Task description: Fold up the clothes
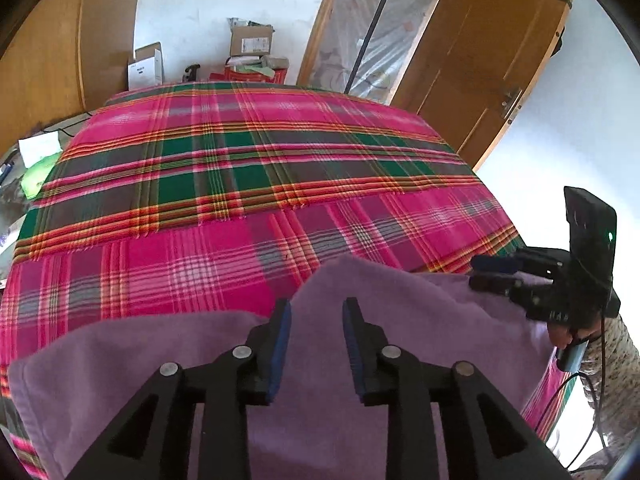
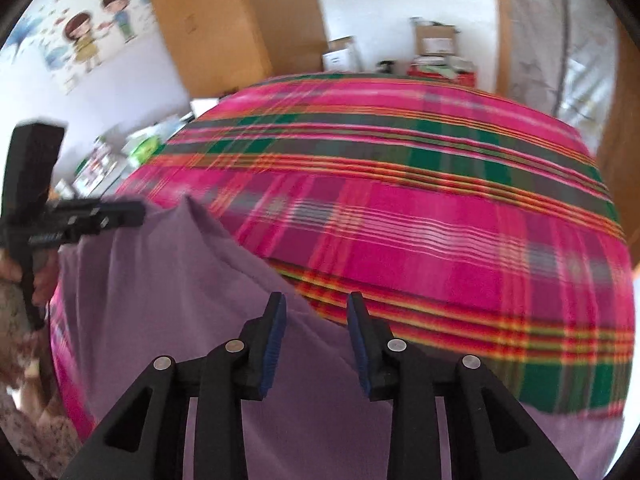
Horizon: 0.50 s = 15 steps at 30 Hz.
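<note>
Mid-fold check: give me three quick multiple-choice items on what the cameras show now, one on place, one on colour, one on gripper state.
1. Where does the soft purple garment lie?
A. near edge of the plaid bedspread
B. on the floor
C. on the boxes

2. What colour are the gripper pads?
A. red
B. blue
C. white

3. How is the left gripper?
A. shut on cloth
B. open, nothing pinched
C. out of view

Answers: 1 A, the garment spreads over the bedspread's near side. 2 B, blue pads line the fingers. 3 B, its jaws stand apart above the garment; the right gripper likewise.

Purple garment [image 1: 400,320], pink-green plaid bedspread [image 1: 248,168]
</note>
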Each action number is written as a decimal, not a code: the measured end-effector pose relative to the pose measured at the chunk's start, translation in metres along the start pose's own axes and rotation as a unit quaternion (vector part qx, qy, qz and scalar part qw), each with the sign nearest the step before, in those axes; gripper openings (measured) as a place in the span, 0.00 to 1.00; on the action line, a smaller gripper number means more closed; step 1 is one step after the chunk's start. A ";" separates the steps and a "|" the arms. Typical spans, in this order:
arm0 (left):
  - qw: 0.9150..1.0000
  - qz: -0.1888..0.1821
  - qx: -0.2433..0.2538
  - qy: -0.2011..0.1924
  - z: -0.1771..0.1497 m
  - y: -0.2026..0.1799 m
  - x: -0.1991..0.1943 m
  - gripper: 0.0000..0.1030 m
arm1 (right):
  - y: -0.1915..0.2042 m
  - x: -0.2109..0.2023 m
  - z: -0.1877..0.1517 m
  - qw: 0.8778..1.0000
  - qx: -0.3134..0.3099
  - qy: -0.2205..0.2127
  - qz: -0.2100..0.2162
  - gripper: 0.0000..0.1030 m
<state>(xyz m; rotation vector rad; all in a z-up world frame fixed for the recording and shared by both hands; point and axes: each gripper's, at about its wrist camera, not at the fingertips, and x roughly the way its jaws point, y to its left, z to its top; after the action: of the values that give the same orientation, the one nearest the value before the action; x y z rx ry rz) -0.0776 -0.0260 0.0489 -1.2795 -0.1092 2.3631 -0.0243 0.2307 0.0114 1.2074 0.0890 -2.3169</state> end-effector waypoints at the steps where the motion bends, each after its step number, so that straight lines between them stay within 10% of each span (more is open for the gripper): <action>1: 1.000 -0.002 -0.001 0.003 0.003 0.000 0.002 0.27 | 0.005 0.004 0.001 1.000 -0.017 0.008 0.003 0.32; 15: 0.997 -0.033 0.023 0.060 0.024 -0.004 0.033 0.30 | 0.020 0.016 0.002 0.994 -0.093 0.047 0.036 0.23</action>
<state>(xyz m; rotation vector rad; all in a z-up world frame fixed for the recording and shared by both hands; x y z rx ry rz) -0.1112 -0.0056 0.0381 -1.3722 -0.0589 2.2151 -0.0235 0.2063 0.0037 1.2043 0.2831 -2.1386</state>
